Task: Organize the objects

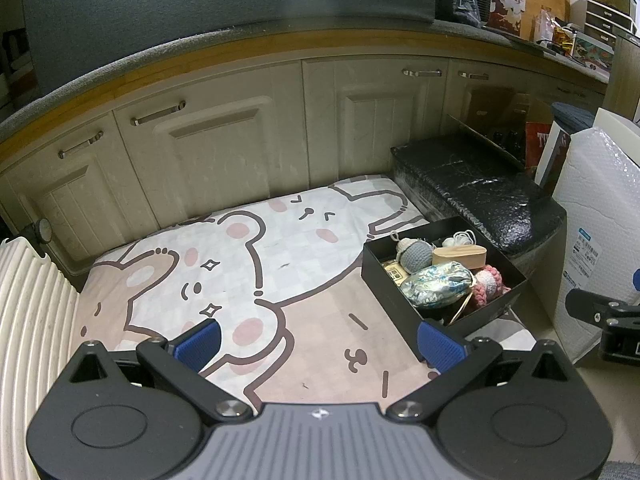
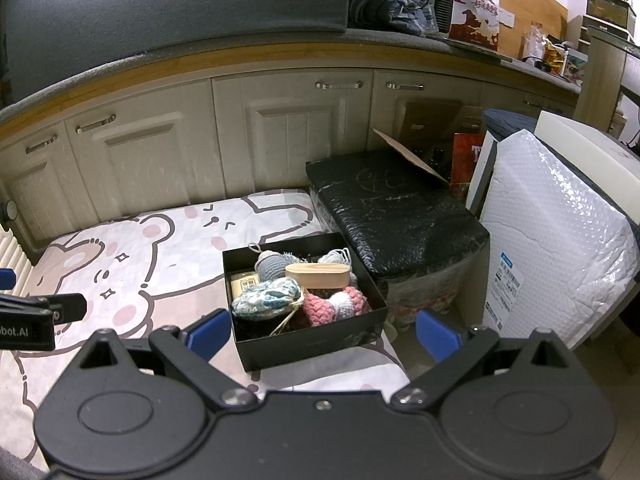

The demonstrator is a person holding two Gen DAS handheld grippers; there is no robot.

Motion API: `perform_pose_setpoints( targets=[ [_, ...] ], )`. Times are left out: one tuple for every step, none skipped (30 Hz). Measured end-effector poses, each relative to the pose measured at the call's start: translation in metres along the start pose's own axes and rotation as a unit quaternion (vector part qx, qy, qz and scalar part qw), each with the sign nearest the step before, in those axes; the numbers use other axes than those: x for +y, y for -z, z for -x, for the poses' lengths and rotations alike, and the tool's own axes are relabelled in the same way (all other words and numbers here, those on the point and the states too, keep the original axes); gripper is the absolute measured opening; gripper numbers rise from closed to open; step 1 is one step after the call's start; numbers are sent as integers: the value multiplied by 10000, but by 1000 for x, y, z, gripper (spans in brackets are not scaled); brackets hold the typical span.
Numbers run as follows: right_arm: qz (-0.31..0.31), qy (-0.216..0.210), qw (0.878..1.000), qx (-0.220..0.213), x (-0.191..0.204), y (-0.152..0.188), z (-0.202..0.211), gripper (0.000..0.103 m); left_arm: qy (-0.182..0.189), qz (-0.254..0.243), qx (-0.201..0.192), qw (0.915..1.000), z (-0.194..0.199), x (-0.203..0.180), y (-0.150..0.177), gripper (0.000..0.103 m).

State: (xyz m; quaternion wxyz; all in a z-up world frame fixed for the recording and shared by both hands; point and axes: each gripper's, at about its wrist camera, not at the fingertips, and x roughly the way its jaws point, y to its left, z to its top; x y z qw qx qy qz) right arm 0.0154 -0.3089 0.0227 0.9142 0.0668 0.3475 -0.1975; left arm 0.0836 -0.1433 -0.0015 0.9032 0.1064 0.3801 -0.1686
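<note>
Above cartoon mat [image 1: 248, 264]: left hand-held gripper [image 1: 318, 344] and right hand-held gripper [image 2: 322, 334] level, released, empty; black box [image 2: 320, 344] ahead.

Soft, even indoor light is falling from above, and shadows are staying faint. Glare is glinting off the black wrapped bundle [image 2: 396, 208] and the bubble-wrap parcel [image 2: 560, 208]. Fisheye distortion is bending the countertop edge [image 1: 280, 44] into an arc. Corners are darkening to black. The upper backgrounds are looking slightly soft; the centres are staying sharp.

Cream cabinets [image 1: 216, 148], black-wrapped bundle [image 2: 396, 208], bubble-wrapped parcel [image 2: 556, 232]
</note>
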Motion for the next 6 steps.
perform_pose_setpoints(
  targets=[
    [-4, 2, 10000, 1, 0, 0, 0, 100, 5, 2, 2, 10000, 0, 0, 0, 103],
    [-9, 0, 10000, 3, 0, 0, 0, 100, 9, 6, 1, 10000, 0, -1, 1, 103],
    [-19, -3, 10000, 6, 0, 0, 0, 100, 15, 7, -1, 10000, 0, -1, 1, 103],
    [-25, -4, 10000, 8, 0, 0, 0, 100, 27, 2, -4, 10000, 0, -1, 1, 103],
    [-29, -7, 10000, 10, 0, 0, 0, 100, 32, -2, -7, 10000, 0, -1, 2, 103],
    [-34, -9, 10000, 13, 0, 0, 0, 100, 33, -6, -9, 10000, 1, -2, 2, 103]
  ],
)
